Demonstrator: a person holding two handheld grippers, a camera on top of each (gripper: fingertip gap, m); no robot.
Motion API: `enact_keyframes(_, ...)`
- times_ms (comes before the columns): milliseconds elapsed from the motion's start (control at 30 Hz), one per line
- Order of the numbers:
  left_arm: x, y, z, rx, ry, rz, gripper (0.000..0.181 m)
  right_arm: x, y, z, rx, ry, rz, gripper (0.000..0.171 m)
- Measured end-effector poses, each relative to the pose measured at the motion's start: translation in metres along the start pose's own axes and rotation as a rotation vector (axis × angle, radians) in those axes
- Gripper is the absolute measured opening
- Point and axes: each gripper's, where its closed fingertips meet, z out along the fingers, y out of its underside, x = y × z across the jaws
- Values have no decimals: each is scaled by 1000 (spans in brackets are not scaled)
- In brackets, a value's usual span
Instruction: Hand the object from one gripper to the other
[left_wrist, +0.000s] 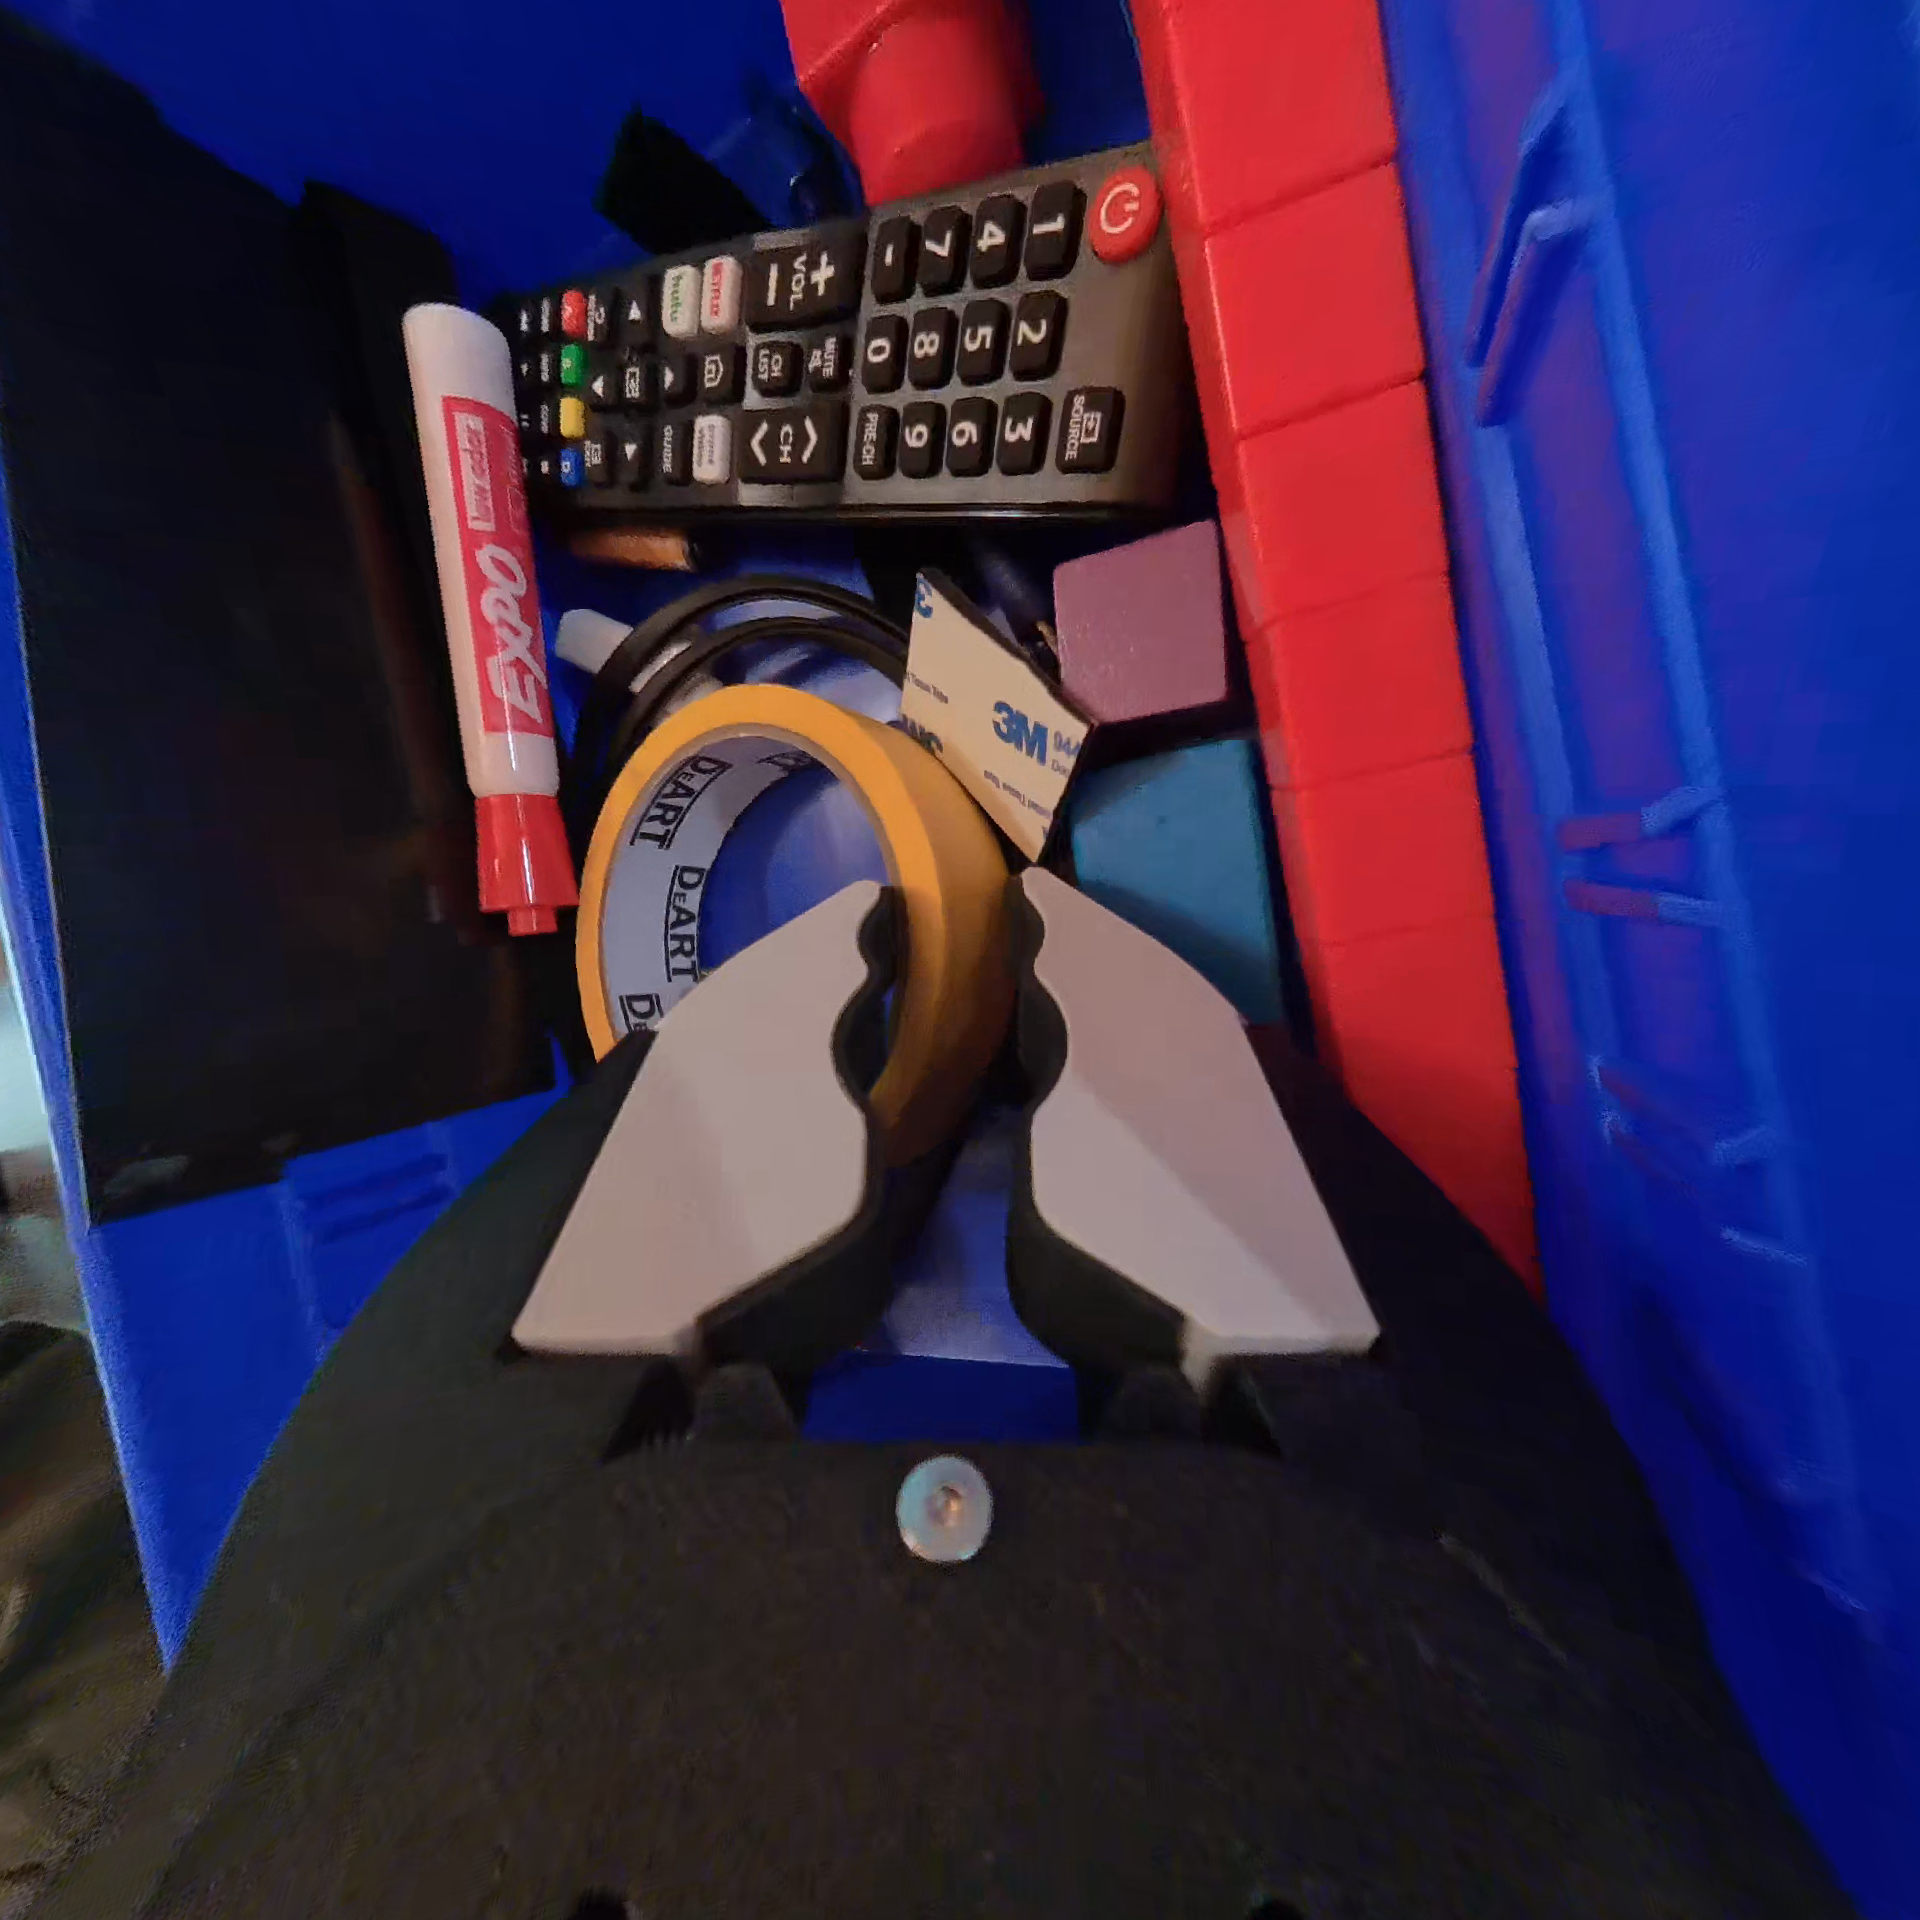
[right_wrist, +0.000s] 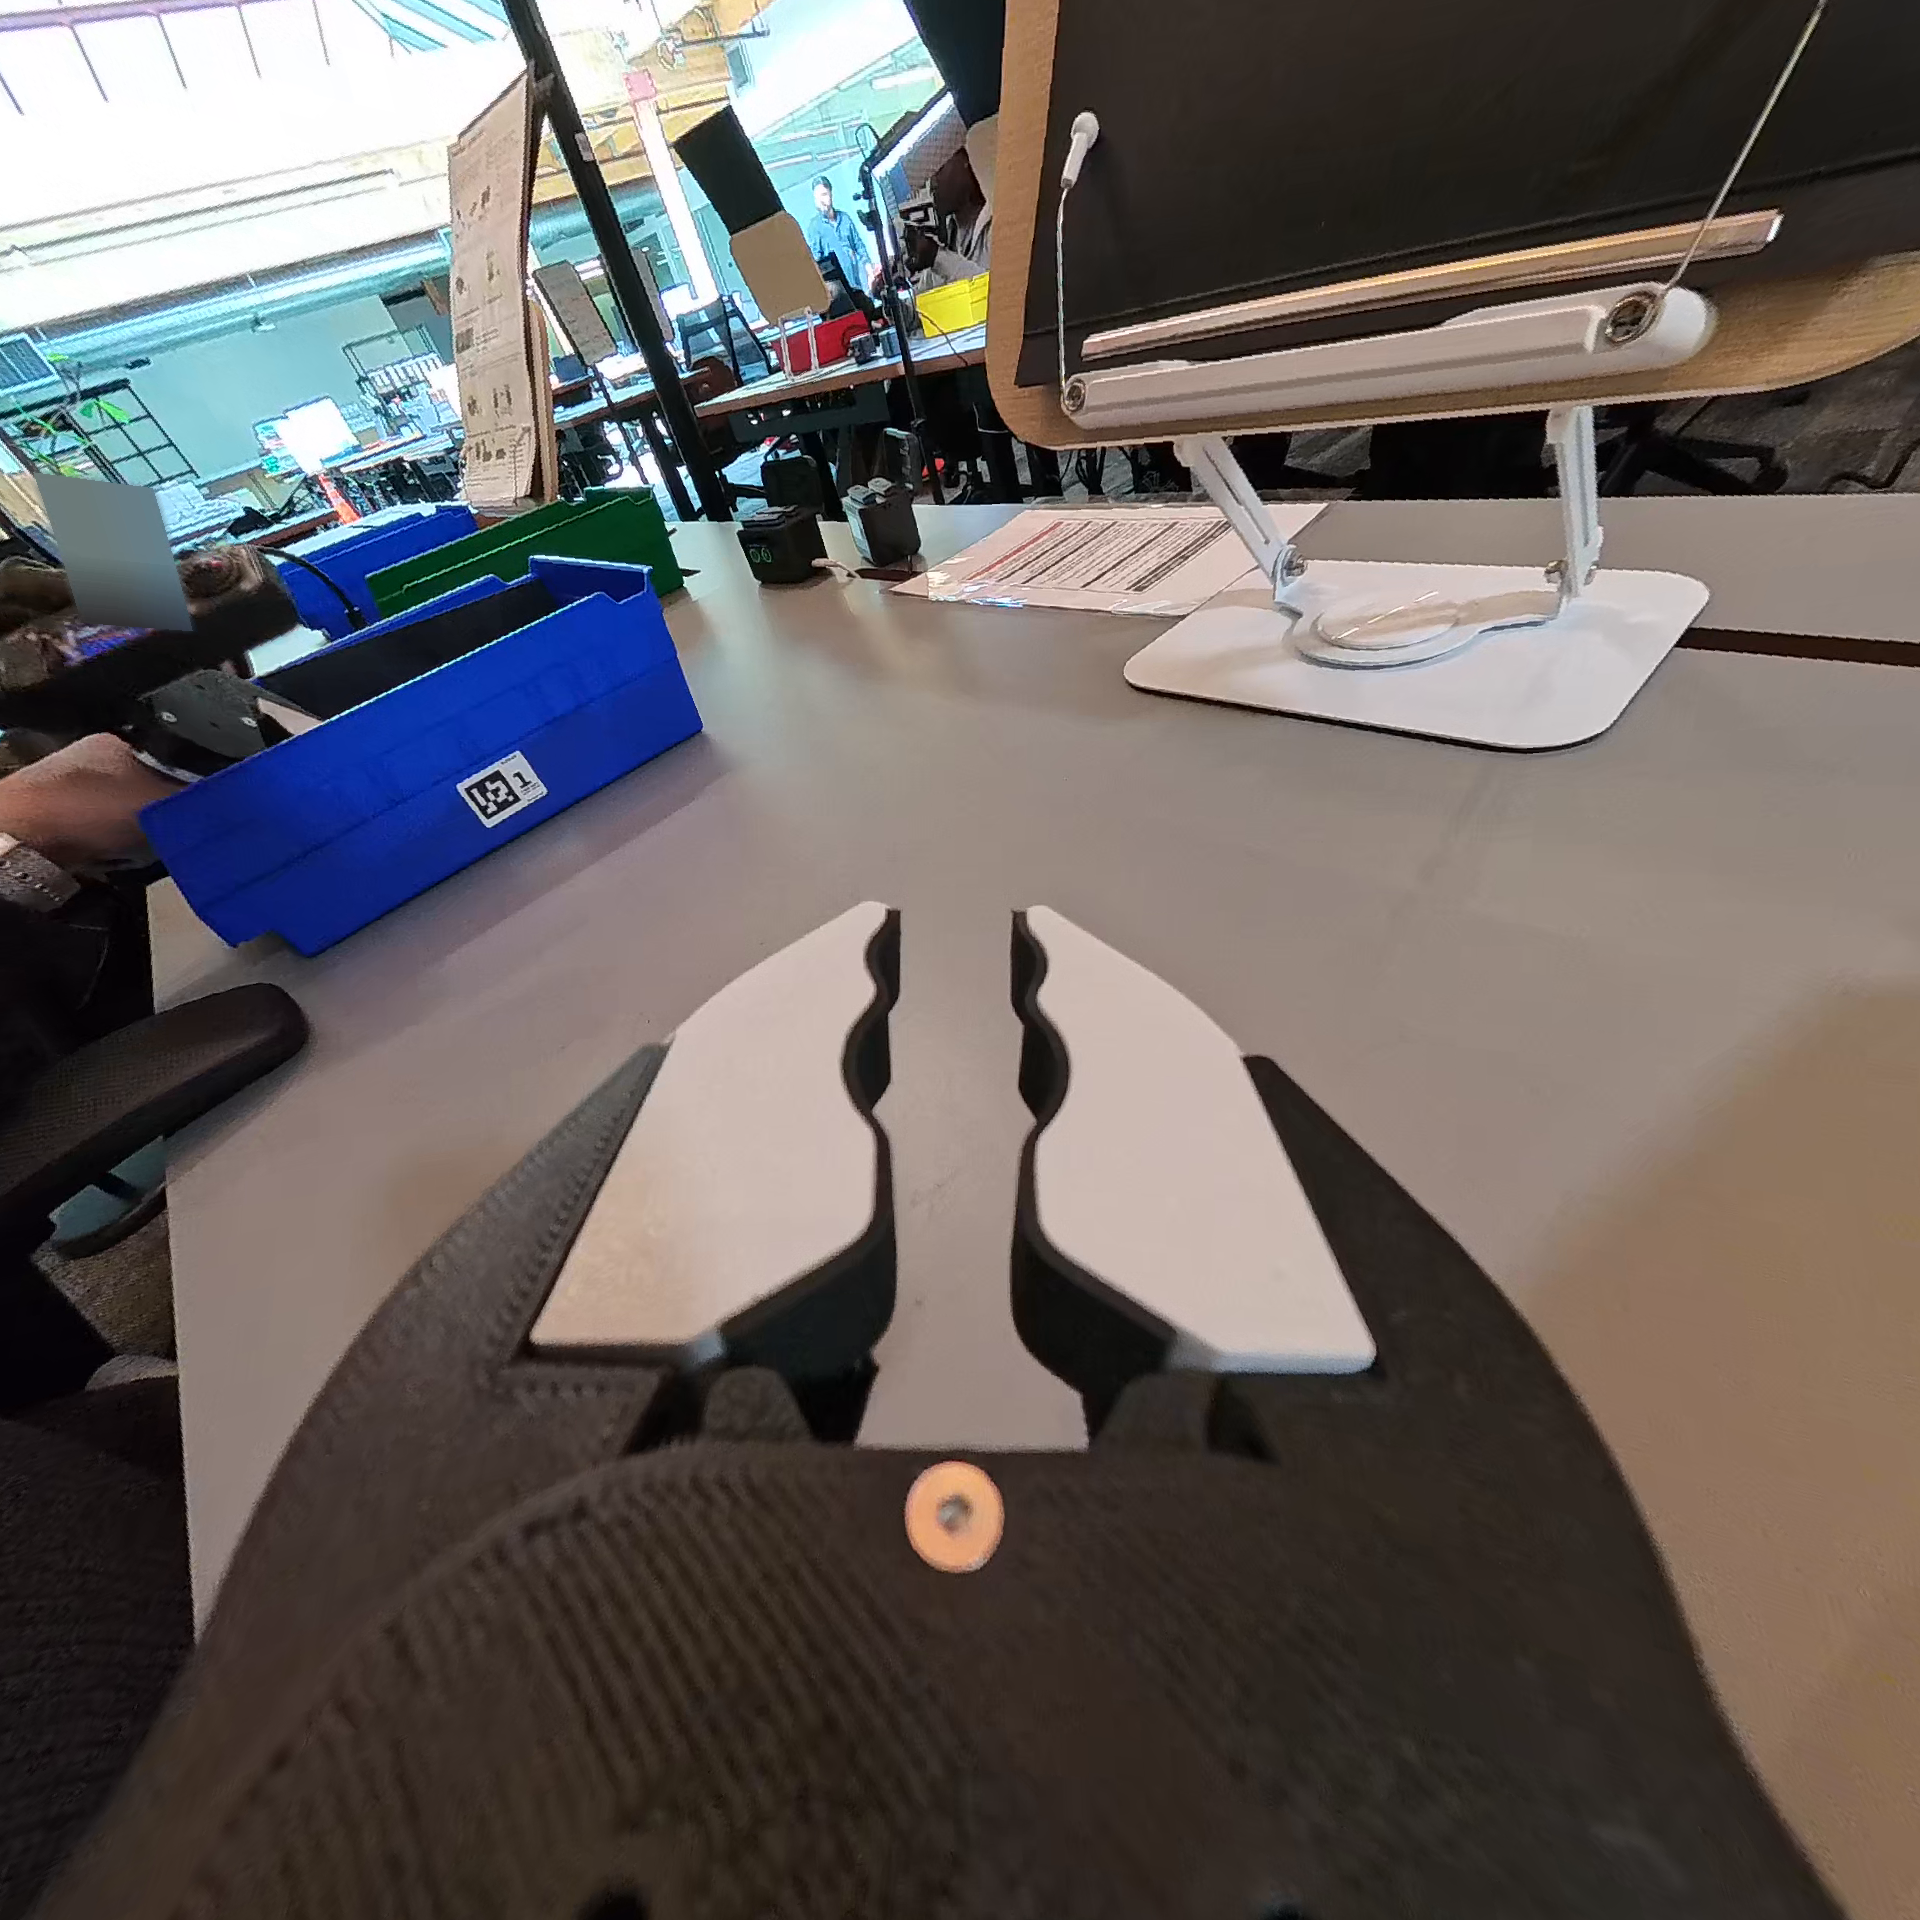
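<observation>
My left gripper (left_wrist: 951, 894) is down inside the blue bin (left_wrist: 1662, 935), its fingers clamped on the wall of the yellow tape roll (left_wrist: 935, 831): one finger inside the ring, the other outside. The roll stands on edge near the bin's middle, between a red marker (left_wrist: 488, 613) and a teal block (left_wrist: 1174, 842), with a black remote (left_wrist: 852, 364) beyond. My right gripper (right_wrist: 954, 920) hovers over the grey worktop (right_wrist: 1351, 935), fingers apart and empty, well clear of the bin.
</observation>
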Motion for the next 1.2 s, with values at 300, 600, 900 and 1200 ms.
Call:
enact_keyframes(300, -18, -24, -18, 258, 46, -206, 21, 1, 0, 0, 1, 2, 3, 20)
enact_keyframes(600, -54, -75, -98, 804, -9, -391, 15, 2, 0, 0, 1, 0, 17, 20)
enact_keyframes(900, -29, -121, -216, 1358, 225, -423, 13, 1, 1, 2, -1, -2, 18, 20)
enact_keyframes(1200, 154, -191, -272, 1461, 1036, -336, 14, -12, 0, 3, 4, -47, -26, 23)
